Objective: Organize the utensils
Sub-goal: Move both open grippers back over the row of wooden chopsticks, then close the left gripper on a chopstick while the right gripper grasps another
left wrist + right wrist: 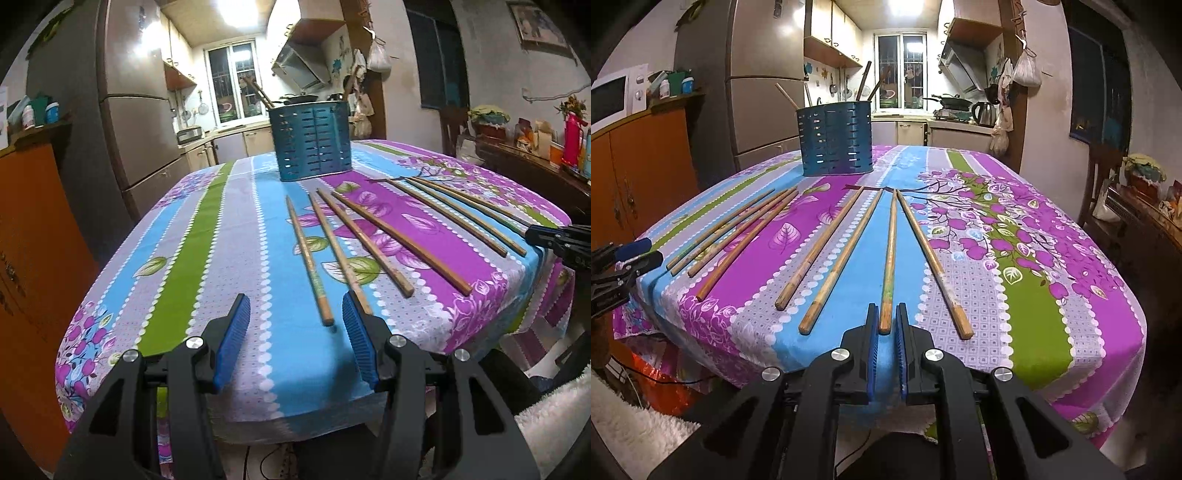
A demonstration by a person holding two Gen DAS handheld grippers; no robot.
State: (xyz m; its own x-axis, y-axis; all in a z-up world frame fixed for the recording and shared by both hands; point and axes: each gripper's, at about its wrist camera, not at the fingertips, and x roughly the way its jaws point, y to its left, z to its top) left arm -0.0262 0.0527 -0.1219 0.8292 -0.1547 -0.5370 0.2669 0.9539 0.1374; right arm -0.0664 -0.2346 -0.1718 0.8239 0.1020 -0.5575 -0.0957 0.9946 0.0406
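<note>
Several wooden chopsticks lie in a row on the flowered tablecloth. A teal slotted utensil holder [309, 142] stands at the far side and holds a few chopsticks; it also shows in the right wrist view [834, 138]. My left gripper [295, 314] is open, its blue pads either side of the near end of the leftmost chopstick [308, 258]. My right gripper [886, 319] has its pads closed around the near end of a chopstick [889, 258] that lies on the cloth. The right gripper [546, 236] shows at the right edge of the left wrist view.
The table's near edge [295, 413] runs just under both grippers. A fridge [136, 122] and an orange cabinet [33, 236] stand to the left. A dark sideboard [535, 166] with bottles stands to the right. A kitchen counter is behind the table.
</note>
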